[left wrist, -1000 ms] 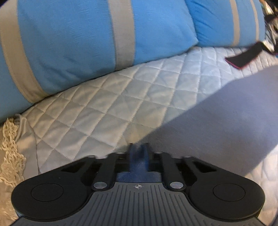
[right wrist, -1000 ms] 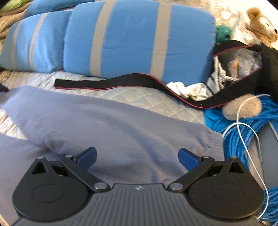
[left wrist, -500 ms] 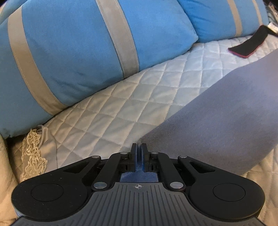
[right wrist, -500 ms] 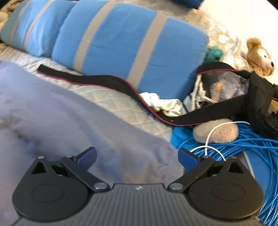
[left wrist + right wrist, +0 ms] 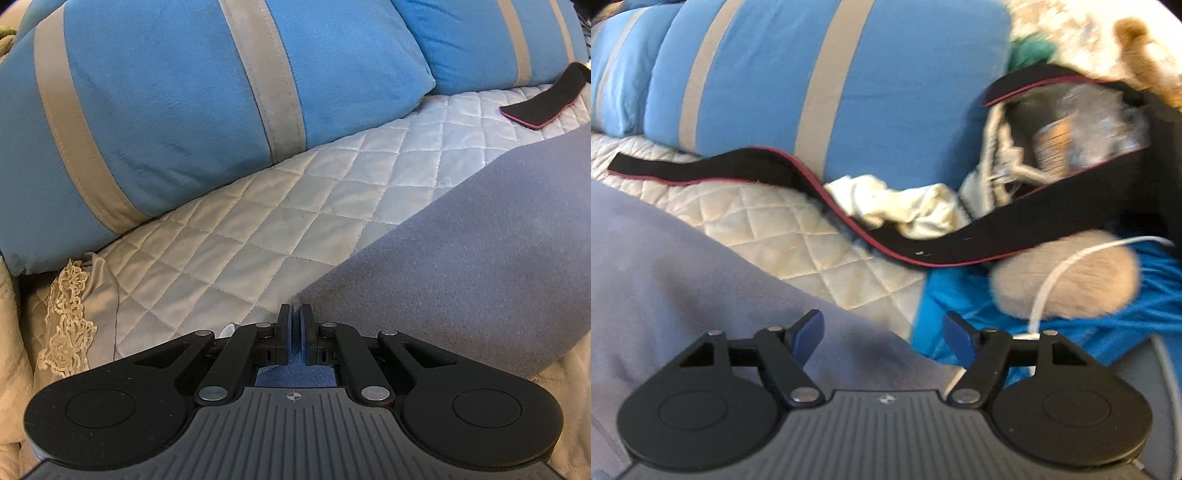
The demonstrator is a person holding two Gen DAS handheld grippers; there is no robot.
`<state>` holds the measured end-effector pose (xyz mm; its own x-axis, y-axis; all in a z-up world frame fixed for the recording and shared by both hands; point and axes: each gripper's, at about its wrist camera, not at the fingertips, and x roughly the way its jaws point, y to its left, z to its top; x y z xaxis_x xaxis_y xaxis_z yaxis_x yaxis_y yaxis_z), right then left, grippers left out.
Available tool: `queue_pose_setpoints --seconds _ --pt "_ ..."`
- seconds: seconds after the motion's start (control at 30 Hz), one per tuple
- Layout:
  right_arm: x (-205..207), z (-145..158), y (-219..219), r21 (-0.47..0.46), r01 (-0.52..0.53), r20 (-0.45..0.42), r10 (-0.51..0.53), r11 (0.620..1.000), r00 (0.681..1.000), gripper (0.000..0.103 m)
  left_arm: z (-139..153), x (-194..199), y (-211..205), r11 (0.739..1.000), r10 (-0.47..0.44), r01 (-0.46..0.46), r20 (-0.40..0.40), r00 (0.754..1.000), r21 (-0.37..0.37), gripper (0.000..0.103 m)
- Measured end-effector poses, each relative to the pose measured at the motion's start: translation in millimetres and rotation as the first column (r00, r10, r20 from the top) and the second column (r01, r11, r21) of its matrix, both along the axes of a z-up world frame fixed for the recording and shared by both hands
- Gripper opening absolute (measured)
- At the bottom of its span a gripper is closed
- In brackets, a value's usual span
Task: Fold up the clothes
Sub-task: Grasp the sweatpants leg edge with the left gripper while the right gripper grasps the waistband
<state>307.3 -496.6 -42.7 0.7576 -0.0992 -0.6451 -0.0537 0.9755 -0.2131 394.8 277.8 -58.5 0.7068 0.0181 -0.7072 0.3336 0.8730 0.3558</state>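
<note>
Two tools work over a bed covered in a cream quilt (image 5: 258,221) stitched in a diamond pattern, its surface soft and slightly glossy. The left tool (image 5: 294,328) has its blue-padded jaws pressed together on the near corner of a grey-lilac garment (image 5: 480,266), a matte, fleecy cloth that runs as a broad smooth band from that pinched corner away toward the right side of the bed. In the right wrist view the same garment (image 5: 683,280) lies in soft rumpled folds across the near left part of the quilt. The right tool (image 5: 882,334) hovers over the garment's right edge with its jaws closing; the cloth lies under the gap between them, but the pads do not press on it.

Along the head of the bed lean plump blue pillows (image 5: 184,110) of velvety fabric with beige stripes. A long, flat black strap (image 5: 775,170) edged in red curves over the quilt in front of them. Beside it sits a crumpled cream cloth (image 5: 905,206), and further right a fuzzy beige, rounded plush shape (image 5: 1082,284), crossed by a thin white cable (image 5: 1067,266). The blur there is strong, so the blue mass (image 5: 960,295) beneath may be cords or fabric.
</note>
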Motion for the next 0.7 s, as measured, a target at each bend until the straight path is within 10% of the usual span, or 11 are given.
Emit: queue_pose_setpoints --seconds 0.1,0.2,0.7 --pt "16 -9 -8 0.038 -0.020 -0.045 0.021 0.999 0.999 0.073 1 -1 1 1.000 -0.001 0.001 0.005 1.000 -0.008 0.004" --pt "22 -15 -17 0.120 -0.039 -0.102 0.051 0.992 0.993 0.001 1 -1 1 1.000 -0.001 0.001 0.012 1.000 -0.008 0.004" --pt "-52 41 7 0.044 -0.096 0.009 0.096 0.994 0.995 0.001 57 -61 18 0.995 -0.008 0.027 0.190 0.982 -0.100 0.004"
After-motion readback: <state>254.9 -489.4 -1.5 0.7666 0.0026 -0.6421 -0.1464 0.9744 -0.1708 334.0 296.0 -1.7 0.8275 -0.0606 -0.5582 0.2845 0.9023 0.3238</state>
